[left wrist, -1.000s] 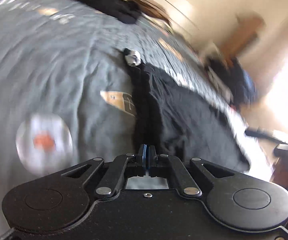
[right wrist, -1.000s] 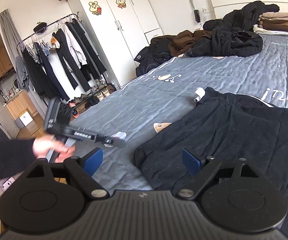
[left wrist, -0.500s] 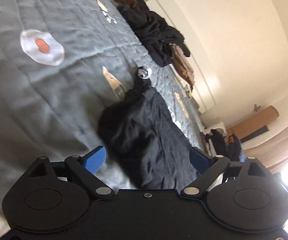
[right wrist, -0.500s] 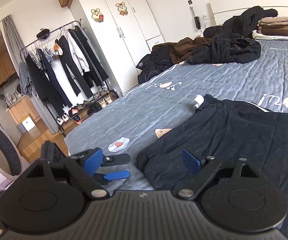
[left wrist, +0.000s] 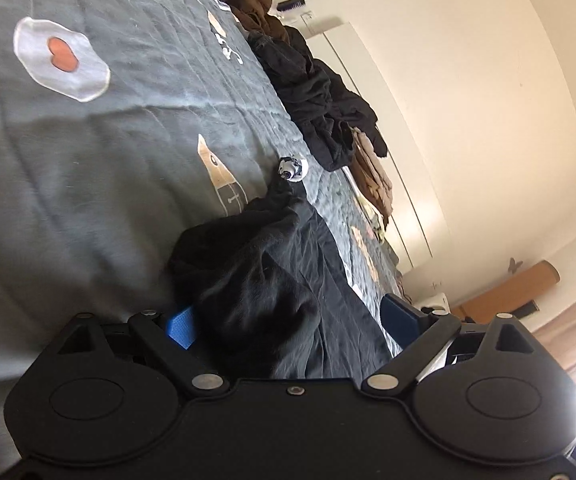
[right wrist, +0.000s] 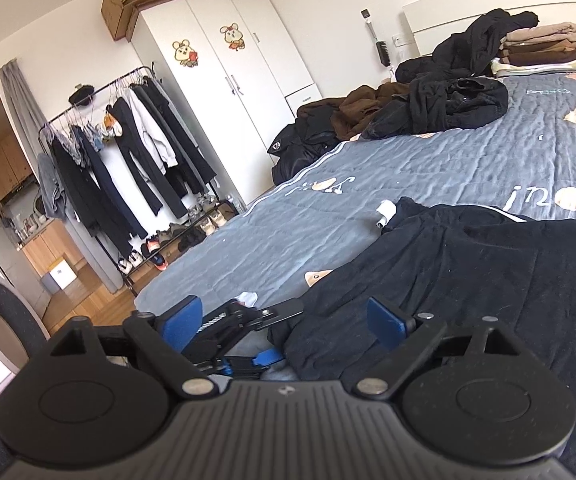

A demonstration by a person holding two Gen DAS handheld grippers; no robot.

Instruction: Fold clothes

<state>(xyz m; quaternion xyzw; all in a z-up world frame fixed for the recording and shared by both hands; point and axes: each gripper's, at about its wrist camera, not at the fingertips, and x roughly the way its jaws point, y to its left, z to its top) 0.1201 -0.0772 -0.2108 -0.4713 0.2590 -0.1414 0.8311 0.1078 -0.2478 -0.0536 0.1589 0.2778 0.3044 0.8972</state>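
A black garment (left wrist: 272, 280) lies spread on the grey bed cover (left wrist: 88, 160), a small white cuff (left wrist: 293, 168) at its far end. My left gripper (left wrist: 290, 320) is rolled on its side at the garment's bunched near corner. Its jaws are opening, with black cloth lying between the blue pads (left wrist: 180, 326) and not pressed. In the right wrist view the same garment (right wrist: 468, 272) fills the right half, and my right gripper (right wrist: 284, 320) stands open over its near edge. The left gripper (right wrist: 278, 332) shows just ahead of it, low on the cover (right wrist: 368, 184).
A heap of black and brown clothes (right wrist: 440, 108) and a folded stack (right wrist: 548, 46) lie at the head of the bed. Left of the bed stand a white wardrobe (right wrist: 228, 92) and a clothes rack (right wrist: 128, 152) with shoes beneath. A round mirror (right wrist: 4, 328) stands at far left.
My left gripper went from shut to wide open, rolled over and sank to the garment's near corner, coming in beside the right gripper. The right gripper stayed open and shifted only slightly.
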